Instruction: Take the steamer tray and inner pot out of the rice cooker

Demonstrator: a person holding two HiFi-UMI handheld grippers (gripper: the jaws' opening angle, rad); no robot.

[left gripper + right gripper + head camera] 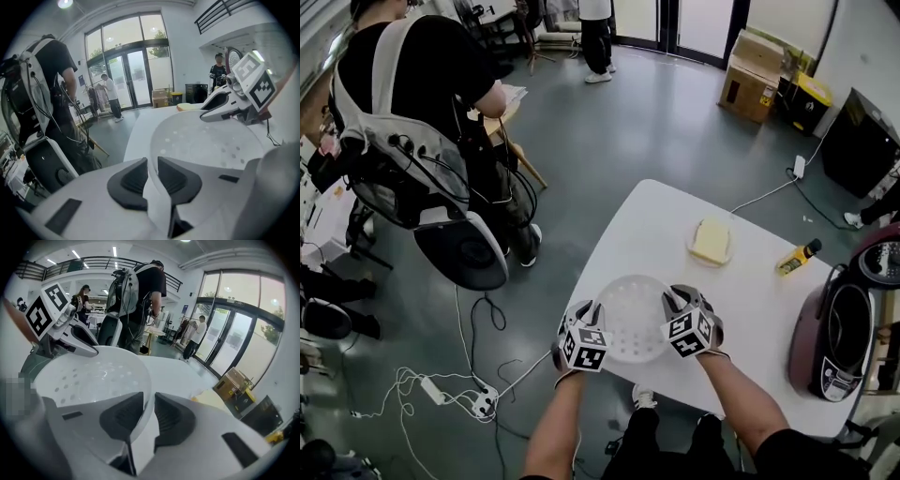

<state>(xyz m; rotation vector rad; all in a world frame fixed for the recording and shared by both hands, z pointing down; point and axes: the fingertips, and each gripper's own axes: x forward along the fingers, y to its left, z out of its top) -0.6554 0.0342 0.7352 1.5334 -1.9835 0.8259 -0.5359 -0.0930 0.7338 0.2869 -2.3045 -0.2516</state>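
The steamer tray (633, 317) is milky white, dotted with a regular pattern of small round holes. The left gripper (592, 312) and right gripper (676, 300) are pale grey-white with dark charcoal ribbed pads (132, 182), and their cubes (584, 347) carry black-and-white square markers. The table (675, 211) is plain white. The rice cooker (834, 342) is dusky maroon with a black interior and a silver rim. A pale yellow slab (711, 241), possibly a sponge, sits on a white dish. The bottle (797, 256) is yellow with a black cap. The floor (609, 131) is dull grey-green.
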